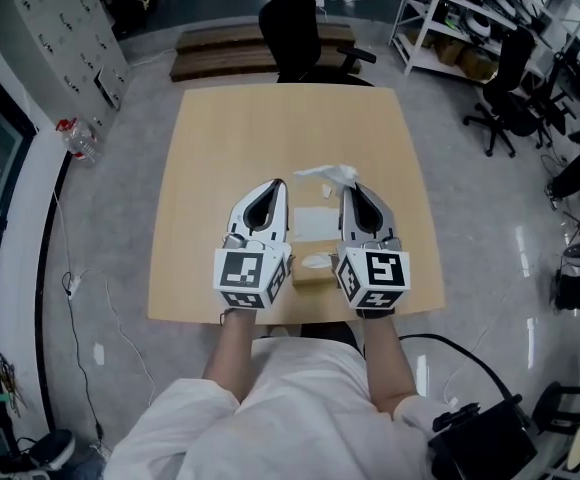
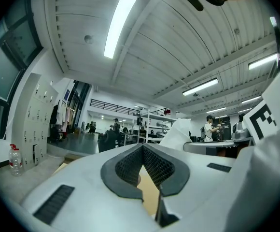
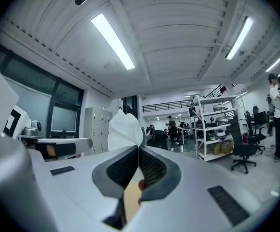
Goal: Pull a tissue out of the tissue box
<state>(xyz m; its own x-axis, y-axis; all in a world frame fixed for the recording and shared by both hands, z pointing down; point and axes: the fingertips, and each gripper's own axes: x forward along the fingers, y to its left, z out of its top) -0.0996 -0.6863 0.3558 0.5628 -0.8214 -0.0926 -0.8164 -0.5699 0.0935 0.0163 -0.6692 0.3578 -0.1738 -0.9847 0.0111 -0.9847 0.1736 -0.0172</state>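
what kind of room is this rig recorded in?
Likely an open lab or workshop office: metal shelving racks stacked with gear, rolling office chairs, a locker bank, and one wooden table on polished floor.

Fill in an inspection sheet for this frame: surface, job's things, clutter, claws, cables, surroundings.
Surface: light wooden table.
Job's things: tissue box near the front edge, between the grippers; tissue held apart from the box.
Clutter: white sheet lying flat beyond the box.
Claws: left claw shut, empty; right claw shut on the tissue.
Cables: black cable and white cable on the floor.
Surroundings: office chair at the far edge, shelving, water bottle on the floor.
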